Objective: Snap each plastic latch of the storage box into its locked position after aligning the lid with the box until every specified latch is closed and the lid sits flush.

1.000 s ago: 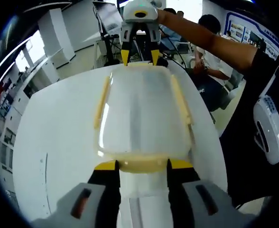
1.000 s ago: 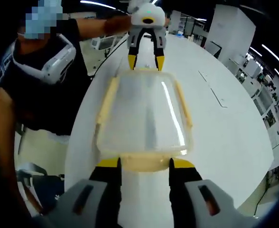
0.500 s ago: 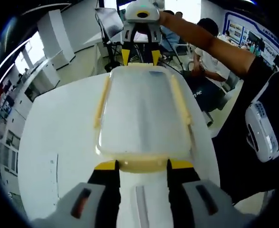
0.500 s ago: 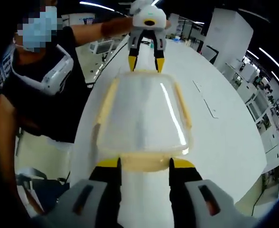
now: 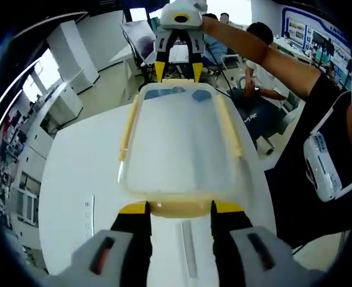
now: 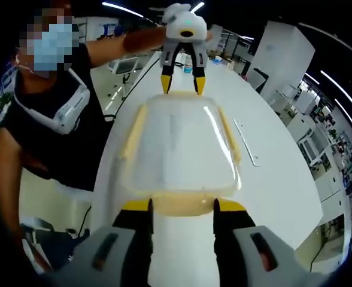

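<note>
Clear storage box spans both grippers' jaws.

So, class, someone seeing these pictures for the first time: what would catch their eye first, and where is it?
Probably the clear storage box with pale yellow latches, held between the two tongs above the white table. The left tongs grip its near end latch, and the right tongs hold the far end. A person's bare arm reaches in at upper right.

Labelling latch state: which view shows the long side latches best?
Left gripper view: both yellow side latches run sharp along the lid. Right gripper view shows them too, with glare streaking the lid near one.
</note>
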Demonstrator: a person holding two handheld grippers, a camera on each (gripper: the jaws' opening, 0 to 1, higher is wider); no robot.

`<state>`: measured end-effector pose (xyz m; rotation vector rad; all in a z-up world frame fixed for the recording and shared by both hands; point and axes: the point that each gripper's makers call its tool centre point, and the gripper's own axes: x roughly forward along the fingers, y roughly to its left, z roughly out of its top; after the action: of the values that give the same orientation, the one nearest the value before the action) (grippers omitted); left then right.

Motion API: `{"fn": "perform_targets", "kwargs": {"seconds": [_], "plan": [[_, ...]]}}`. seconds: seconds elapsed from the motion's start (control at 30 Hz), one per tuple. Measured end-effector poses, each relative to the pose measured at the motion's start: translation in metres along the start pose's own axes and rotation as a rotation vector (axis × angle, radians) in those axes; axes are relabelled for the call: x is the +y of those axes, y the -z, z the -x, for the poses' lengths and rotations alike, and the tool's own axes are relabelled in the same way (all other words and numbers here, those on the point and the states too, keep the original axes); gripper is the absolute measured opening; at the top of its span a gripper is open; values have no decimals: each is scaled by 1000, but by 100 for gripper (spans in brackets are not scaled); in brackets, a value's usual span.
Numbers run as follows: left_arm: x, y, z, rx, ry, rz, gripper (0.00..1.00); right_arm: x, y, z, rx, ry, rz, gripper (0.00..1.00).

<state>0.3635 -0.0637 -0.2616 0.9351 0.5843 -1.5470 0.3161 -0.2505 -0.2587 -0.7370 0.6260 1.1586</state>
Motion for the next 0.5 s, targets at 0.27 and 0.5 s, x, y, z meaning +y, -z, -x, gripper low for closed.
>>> {"fn": "perform_targets", "kwargs": {"seconds": [0.27, 0.5], "plan": [[-4, 0, 1, -20, 9, -11, 37, 1, -3, 6, -14, 18, -3, 36], [-13, 2, -1, -22, 14, -25, 36, 9, 0, -1, 0, 4, -23, 36]]}}
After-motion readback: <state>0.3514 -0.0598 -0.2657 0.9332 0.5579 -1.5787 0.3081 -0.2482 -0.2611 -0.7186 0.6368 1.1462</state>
